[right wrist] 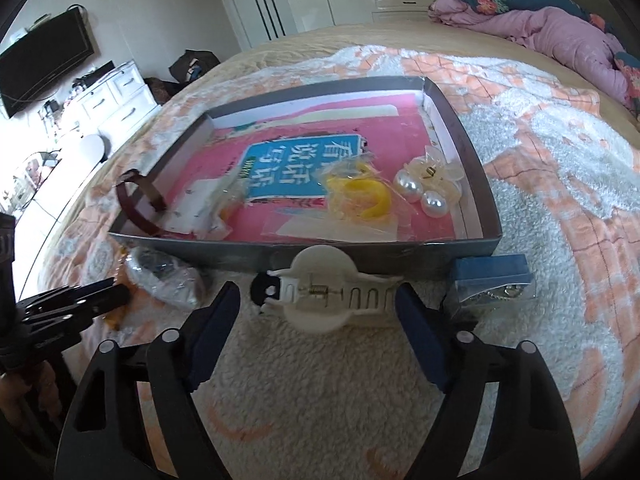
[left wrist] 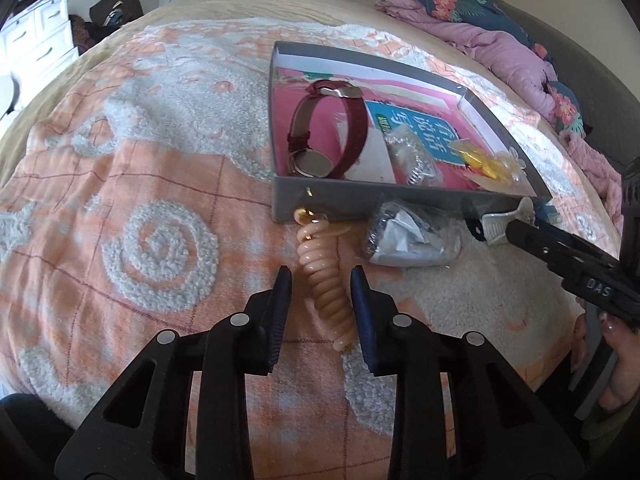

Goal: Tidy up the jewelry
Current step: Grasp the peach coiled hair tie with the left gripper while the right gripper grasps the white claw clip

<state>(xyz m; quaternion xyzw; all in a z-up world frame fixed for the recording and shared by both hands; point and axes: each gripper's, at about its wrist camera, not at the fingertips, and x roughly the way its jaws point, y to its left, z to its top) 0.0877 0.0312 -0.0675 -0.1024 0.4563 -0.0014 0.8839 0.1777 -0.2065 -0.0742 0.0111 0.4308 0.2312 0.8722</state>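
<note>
Bed with orange-white blanket (left wrist: 120, 184). Grey tray (right wrist: 360, 258) at my 12 o'clock. Left gripper (left wrist: 322, 304) jaws wide around peach coil hair tie (left wrist: 326, 280), not pinching. Right gripper (right wrist: 316, 312) jaws wide, white hair claw (right wrist: 316, 292) between them.

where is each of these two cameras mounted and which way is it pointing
Left wrist: sits on the left gripper, faces the peach spiral hair tie before the grey box; the person's hand shows at right.
Right wrist: sits on the right gripper, faces the white claw clip; left gripper at left edge.
Shared: box, clip, bagged item.
</note>
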